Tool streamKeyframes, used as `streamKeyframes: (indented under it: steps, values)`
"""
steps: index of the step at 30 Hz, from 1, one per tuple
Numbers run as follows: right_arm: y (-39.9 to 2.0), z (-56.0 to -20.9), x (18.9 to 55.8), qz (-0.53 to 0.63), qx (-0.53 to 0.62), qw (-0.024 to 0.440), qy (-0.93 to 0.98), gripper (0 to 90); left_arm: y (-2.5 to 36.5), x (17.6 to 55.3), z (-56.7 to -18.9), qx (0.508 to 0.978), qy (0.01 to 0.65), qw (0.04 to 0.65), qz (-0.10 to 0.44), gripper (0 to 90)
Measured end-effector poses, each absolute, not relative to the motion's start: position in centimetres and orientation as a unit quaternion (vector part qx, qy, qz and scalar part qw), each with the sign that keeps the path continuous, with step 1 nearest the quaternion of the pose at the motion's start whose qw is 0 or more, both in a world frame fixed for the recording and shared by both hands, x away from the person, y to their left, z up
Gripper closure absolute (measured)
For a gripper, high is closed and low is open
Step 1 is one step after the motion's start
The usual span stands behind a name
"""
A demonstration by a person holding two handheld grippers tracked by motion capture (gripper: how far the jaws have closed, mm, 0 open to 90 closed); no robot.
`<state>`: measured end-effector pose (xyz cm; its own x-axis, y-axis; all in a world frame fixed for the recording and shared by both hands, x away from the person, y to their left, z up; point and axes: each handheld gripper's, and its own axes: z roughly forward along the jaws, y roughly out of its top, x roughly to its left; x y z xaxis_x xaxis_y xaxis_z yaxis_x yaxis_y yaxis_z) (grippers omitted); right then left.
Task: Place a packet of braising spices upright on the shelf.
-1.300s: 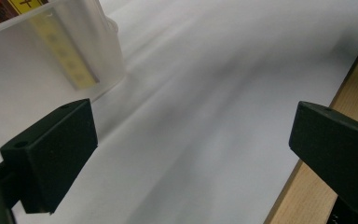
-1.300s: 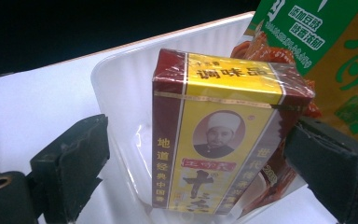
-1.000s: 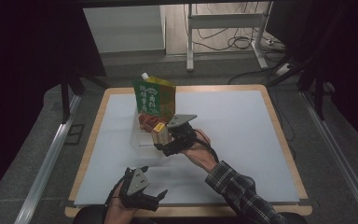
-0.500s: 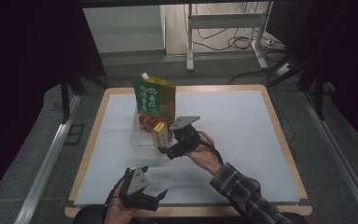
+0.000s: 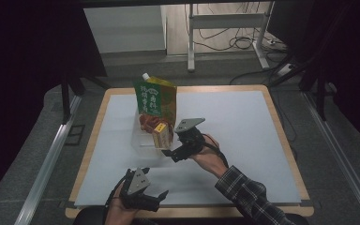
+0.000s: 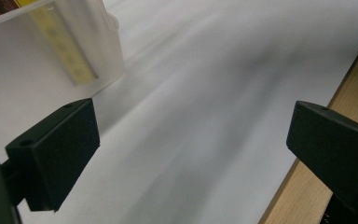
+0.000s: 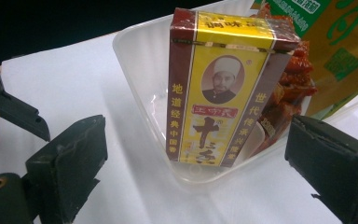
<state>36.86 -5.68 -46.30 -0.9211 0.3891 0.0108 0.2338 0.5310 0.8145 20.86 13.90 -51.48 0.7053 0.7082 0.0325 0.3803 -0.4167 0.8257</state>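
**Yellow carton: light, stiff, best taken by its narrow sides**

The yellow carton (image 7: 223, 88) stands upright in the clear plastic tub (image 7: 140, 56), leaning against a red snack packet (image 7: 291, 88) behind it, with the tall green pouch (image 5: 155, 101) at about 12 o'clock from it in the high view. In that view the tub (image 5: 138, 140) sits a little toward 10 o'clock of the worktop's (image 5: 243, 117) middle, and the carton (image 5: 160, 133) occupies its near corner.

The right gripper (image 7: 196, 168) faces the carton's printed front with its jaws spread wide, one on each side and neither touching. In the high view this gripper (image 5: 180, 147) sits just at 4 o'clock of the tub. The left gripper (image 5: 143, 194) rests low near the worktop's 6 o'clock edge, jaws also wide apart and empty.

The carton looks like thin printed cardboard, probably in glossy wrap (so light, fairly stiff, yet easy to dent and a bit slippery). A hold across the two maroon side panels, around mid-height, seems soundest; squeezing the broad front would likely buckle it. The tub itself appears light and flimsy, so it may slide or tip if the carton drags on its wall.
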Motion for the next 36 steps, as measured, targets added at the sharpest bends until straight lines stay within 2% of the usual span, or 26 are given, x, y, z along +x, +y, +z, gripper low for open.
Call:
streamKeyframes:
  steps: [19,36]
  values:
    - [-8.0,-46.3,36.3,0.445,0.201,0.081,0.869,4.0,14.0,20.9,-51.4,0.819,0.337,0.426,0.187,3.3]
    - [-10.8,-45.8,35.6,0.434,0.212,0.095,0.87,3.8,14.0,20.9,-51.4,0.82,0.342,0.42,0.186,4.6]
